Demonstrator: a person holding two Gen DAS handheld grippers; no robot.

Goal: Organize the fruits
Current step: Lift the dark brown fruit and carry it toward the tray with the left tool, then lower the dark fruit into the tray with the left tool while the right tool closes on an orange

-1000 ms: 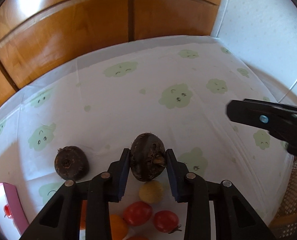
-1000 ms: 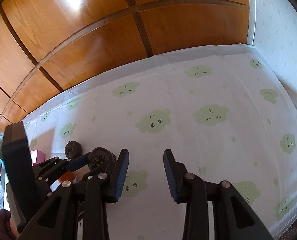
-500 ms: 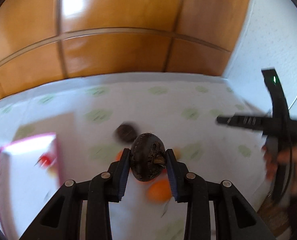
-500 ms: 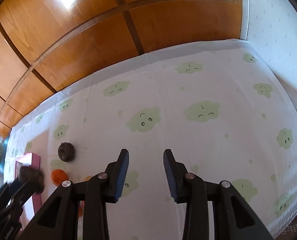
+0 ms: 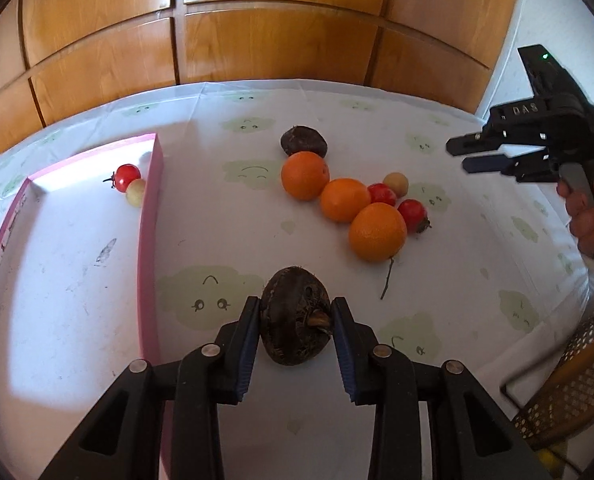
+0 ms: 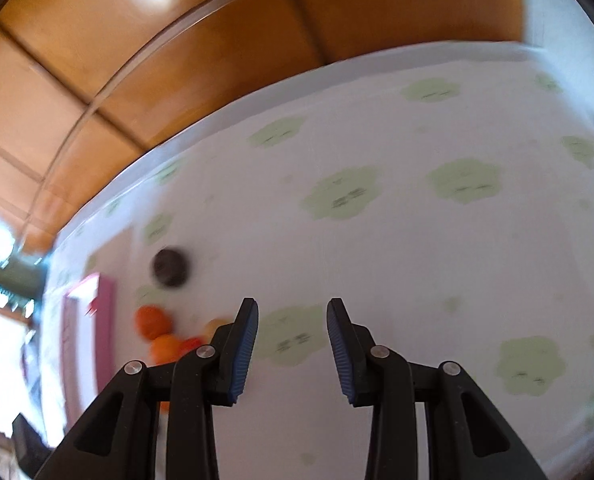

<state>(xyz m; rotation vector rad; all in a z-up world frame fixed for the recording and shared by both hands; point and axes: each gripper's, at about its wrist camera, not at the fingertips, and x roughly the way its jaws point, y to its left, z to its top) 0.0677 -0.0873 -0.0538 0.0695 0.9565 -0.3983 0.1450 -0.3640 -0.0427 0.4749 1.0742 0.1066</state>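
One dark fruit (image 5: 295,316) sits clamped in left gripper (image 5: 295,320); right gripper (image 6: 292,312) spread, holding nothing.

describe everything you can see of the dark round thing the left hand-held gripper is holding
The dark round fruit is blackish brown with a rough, fibrous, matte skin and a short tan stub on its right side. It is clamped between the blue pads of the left hand-held gripper, one pad on each flank, held above the cloud-print tablecloth, right of the pink tray. Nothing else touches it.
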